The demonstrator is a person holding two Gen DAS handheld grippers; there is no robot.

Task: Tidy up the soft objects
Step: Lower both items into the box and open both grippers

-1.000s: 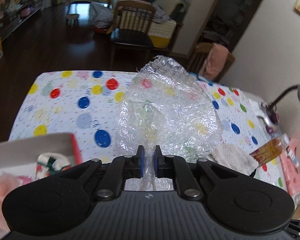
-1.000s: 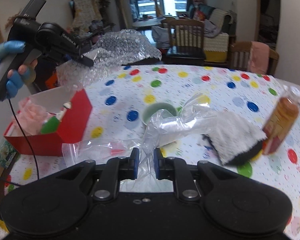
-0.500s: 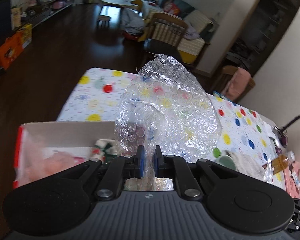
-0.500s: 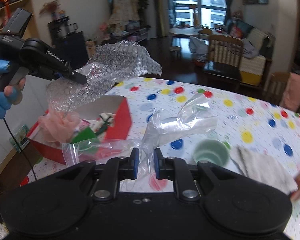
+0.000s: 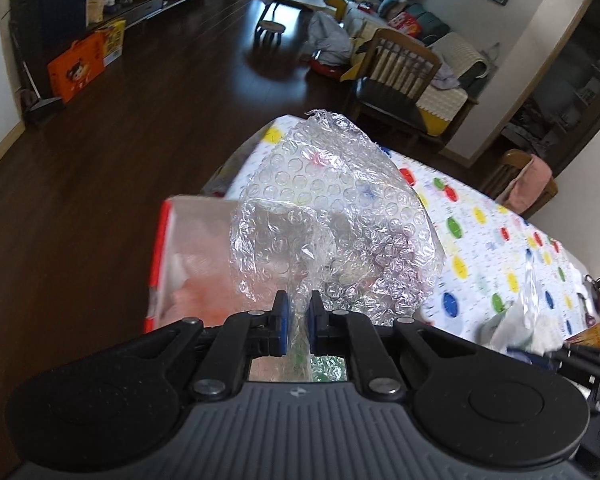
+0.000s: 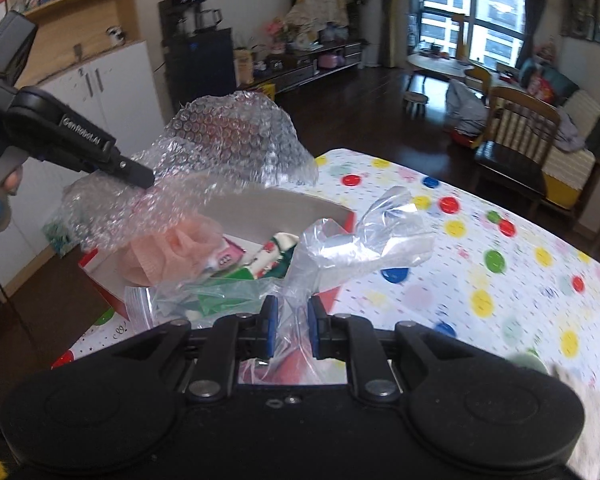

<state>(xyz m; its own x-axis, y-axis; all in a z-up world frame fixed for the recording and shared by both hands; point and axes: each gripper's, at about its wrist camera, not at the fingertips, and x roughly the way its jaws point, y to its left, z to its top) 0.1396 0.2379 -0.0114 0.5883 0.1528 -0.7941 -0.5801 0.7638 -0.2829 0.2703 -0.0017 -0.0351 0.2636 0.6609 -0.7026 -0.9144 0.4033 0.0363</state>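
Observation:
My left gripper (image 5: 297,322) is shut on a crumpled sheet of bubble wrap (image 5: 332,224) and holds it in the air over the red box (image 5: 158,256). In the right wrist view the left gripper (image 6: 150,180) holds the bubble wrap (image 6: 228,148) above the red box (image 6: 332,300), which contains a pink mesh pouf (image 6: 172,252) and a patterned soft item (image 6: 272,258). My right gripper (image 6: 291,326) is shut on a clear zip plastic bag (image 6: 356,240) and holds it at the box's near right side.
The box stands at the left end of a table with a polka-dot cloth (image 6: 480,264). A green cup (image 6: 526,362) and a white cloth (image 6: 592,412) lie at the right. A wooden chair (image 6: 516,140) stands behind the table; dark floor (image 5: 100,160) lies off its left edge.
Both grippers have swung left toward the red box, each still holding its item. The bubble wrap now hangs over the box and the plastic bag is at the box's edge.

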